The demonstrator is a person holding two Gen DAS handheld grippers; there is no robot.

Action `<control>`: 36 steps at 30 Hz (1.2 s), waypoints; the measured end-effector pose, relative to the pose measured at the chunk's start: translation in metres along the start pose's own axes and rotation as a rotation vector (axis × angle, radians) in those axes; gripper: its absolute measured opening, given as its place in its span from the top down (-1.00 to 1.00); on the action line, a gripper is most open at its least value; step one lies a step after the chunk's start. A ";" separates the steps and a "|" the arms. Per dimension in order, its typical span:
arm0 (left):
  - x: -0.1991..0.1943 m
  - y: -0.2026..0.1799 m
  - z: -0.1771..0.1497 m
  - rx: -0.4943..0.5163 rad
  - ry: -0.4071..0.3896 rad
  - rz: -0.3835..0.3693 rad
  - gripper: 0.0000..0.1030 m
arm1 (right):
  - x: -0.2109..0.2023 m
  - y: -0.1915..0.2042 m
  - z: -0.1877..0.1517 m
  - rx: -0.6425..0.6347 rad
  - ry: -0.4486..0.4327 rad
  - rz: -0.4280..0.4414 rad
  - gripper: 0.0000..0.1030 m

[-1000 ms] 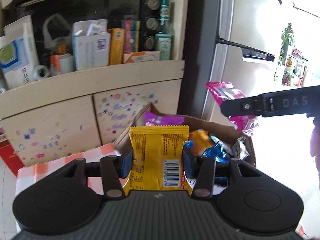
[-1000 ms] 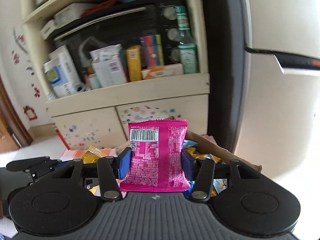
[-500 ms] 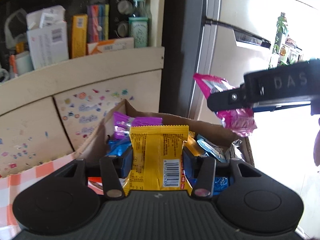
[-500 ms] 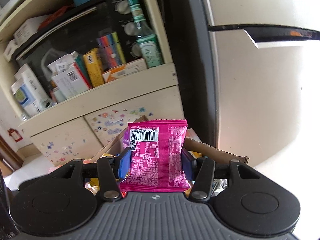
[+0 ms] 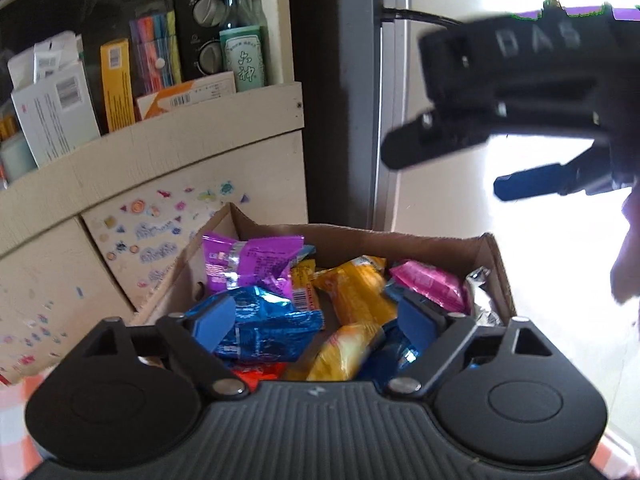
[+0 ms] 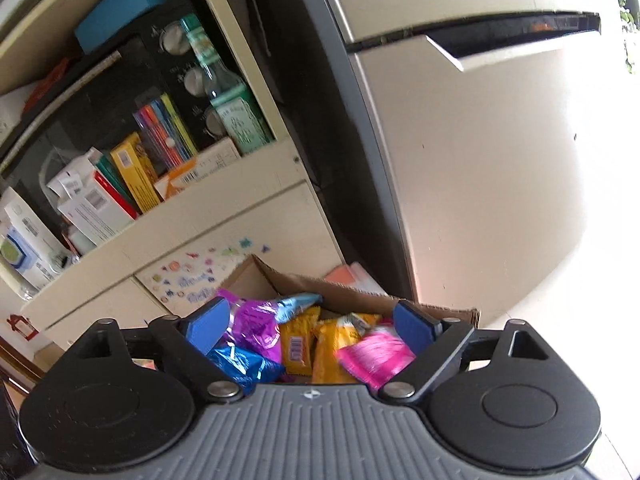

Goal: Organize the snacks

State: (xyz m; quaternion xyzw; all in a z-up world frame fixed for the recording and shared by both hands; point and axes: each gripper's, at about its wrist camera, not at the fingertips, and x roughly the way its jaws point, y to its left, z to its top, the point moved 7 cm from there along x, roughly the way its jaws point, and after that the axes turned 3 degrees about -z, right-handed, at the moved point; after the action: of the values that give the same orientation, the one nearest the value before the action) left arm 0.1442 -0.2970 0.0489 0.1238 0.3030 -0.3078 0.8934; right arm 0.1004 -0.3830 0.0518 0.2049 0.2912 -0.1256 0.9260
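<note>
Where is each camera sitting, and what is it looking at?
Left wrist: sits on the left tongs, looking down into the cardboard box of snacks; its own opening blue pads, nothing between them, the right tongs and part of a hand show.
Right wrist: sits on the right tongs, looking down at the same box; only its own opening pads show.
Both share the box, the pink packet, the green bottle and the fridge.
</note>
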 end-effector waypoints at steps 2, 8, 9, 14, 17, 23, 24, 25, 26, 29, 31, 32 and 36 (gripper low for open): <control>-0.002 0.002 0.000 0.000 0.024 0.015 -0.83 | -0.002 0.001 0.001 -0.010 -0.003 -0.013 -0.95; -0.014 0.013 -0.004 0.020 0.040 0.082 -0.92 | -0.003 0.001 0.001 -0.022 -0.002 -0.051 -0.97; -0.016 0.014 -0.005 0.023 0.041 0.089 -0.92 | -0.004 0.000 0.001 -0.021 -0.005 -0.056 -0.97; -0.027 0.022 -0.006 0.019 0.042 0.115 -0.94 | -0.007 -0.001 -0.001 -0.005 -0.010 -0.066 -0.98; -0.032 0.025 -0.007 0.007 0.052 0.122 -0.95 | -0.009 -0.003 -0.004 0.005 -0.001 -0.086 -0.98; -0.039 0.034 -0.012 -0.022 0.094 0.147 -0.95 | -0.018 -0.002 -0.014 -0.028 0.024 -0.128 -1.00; -0.041 0.036 -0.013 -0.028 0.103 0.153 -0.95 | -0.019 -0.002 -0.017 -0.043 0.032 -0.142 -1.00; -0.042 0.039 -0.015 -0.036 0.112 0.158 -0.95 | -0.019 -0.002 -0.019 -0.057 0.041 -0.160 -1.00; -0.044 0.041 -0.016 -0.046 0.119 0.161 -0.95 | -0.019 -0.002 -0.022 -0.069 0.049 -0.184 -1.00; -0.048 0.050 -0.020 -0.079 0.141 0.166 -0.95 | -0.021 -0.005 -0.029 -0.103 0.067 -0.242 -1.00; -0.049 0.053 -0.022 -0.091 0.154 0.175 -0.95 | -0.022 -0.005 -0.034 -0.109 0.080 -0.249 -1.00; -0.050 0.055 -0.022 -0.096 0.158 0.179 -0.95 | -0.023 -0.006 -0.036 -0.105 0.088 -0.252 -1.00; -0.049 0.060 -0.018 -0.141 0.170 0.181 -0.96 | -0.019 -0.007 -0.047 -0.108 0.134 -0.273 -1.00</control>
State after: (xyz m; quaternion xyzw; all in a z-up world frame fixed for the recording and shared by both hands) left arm 0.1427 -0.2192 0.0670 0.1134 0.3860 -0.1924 0.8951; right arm 0.0596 -0.3661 0.0260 0.1211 0.3840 -0.2203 0.8884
